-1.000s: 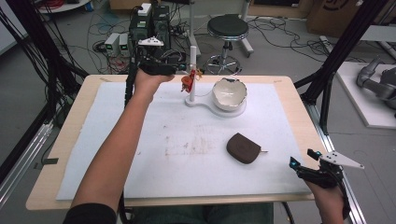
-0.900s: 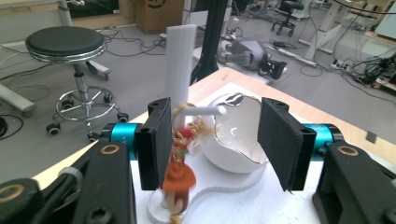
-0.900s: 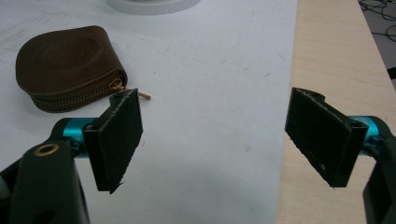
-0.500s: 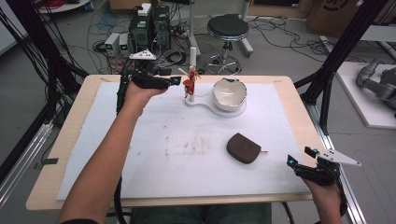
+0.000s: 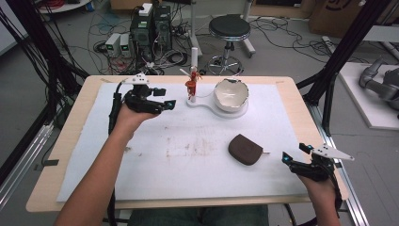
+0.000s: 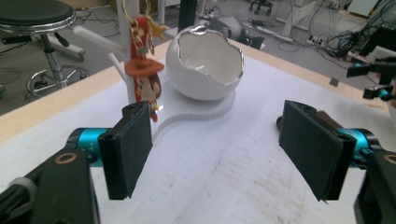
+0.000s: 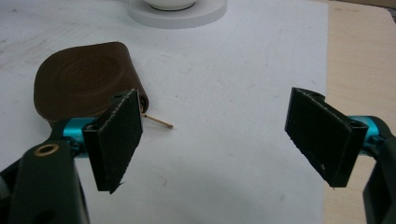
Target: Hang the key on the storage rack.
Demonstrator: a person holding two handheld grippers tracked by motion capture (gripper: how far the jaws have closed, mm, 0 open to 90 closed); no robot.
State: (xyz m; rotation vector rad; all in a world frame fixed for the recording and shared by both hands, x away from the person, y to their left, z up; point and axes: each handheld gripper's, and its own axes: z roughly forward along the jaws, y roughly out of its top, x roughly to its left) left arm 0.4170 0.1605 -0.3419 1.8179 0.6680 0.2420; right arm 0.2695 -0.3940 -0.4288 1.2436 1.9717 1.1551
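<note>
place: robotics lab | evidence: computer towers [image 5: 151, 29] and tangled cables [image 5: 101, 44] on floor, top of frame | black frame struts [image 5: 339, 52] right | stool [image 5: 229, 29] behind table [image 5: 70, 136]

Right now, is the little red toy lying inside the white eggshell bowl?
No, the red toy hangs on the white stand beside the bowl, whose inside looks empty.
</note>
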